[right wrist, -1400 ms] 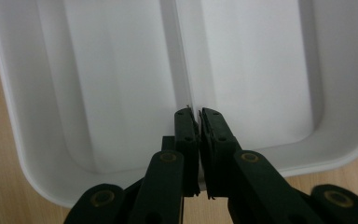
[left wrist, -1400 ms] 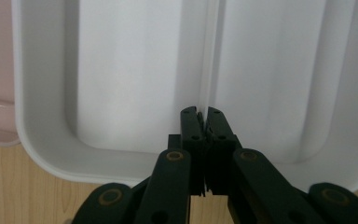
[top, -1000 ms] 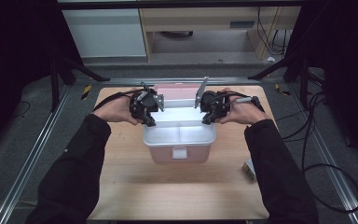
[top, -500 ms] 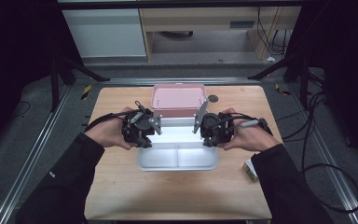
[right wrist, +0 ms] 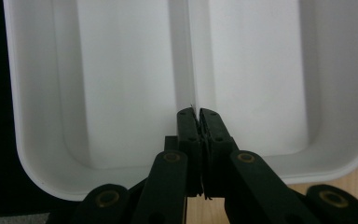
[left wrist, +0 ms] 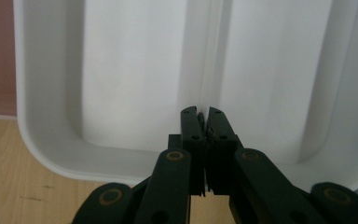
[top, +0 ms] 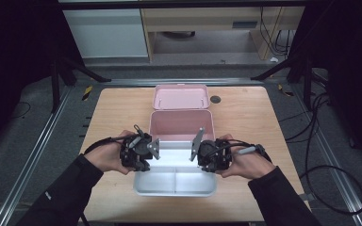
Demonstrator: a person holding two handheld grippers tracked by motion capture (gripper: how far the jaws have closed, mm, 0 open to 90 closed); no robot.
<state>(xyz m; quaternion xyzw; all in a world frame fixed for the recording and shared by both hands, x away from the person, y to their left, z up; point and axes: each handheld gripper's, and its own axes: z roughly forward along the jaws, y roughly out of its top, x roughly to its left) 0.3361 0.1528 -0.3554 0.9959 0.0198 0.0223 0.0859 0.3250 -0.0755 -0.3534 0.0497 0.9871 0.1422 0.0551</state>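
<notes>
From above, the left tongs (top: 147, 153) and right tongs (top: 202, 155) each clamp an end of the white tray (top: 174, 183), just before the pink box (top: 181, 125). Each tongs' view shows its jaws pinched on the tray's divider.

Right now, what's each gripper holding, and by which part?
Both hold the white divided tray: the left gripper and the right gripper are each clamped on its rim at opposite short ends.
</notes>
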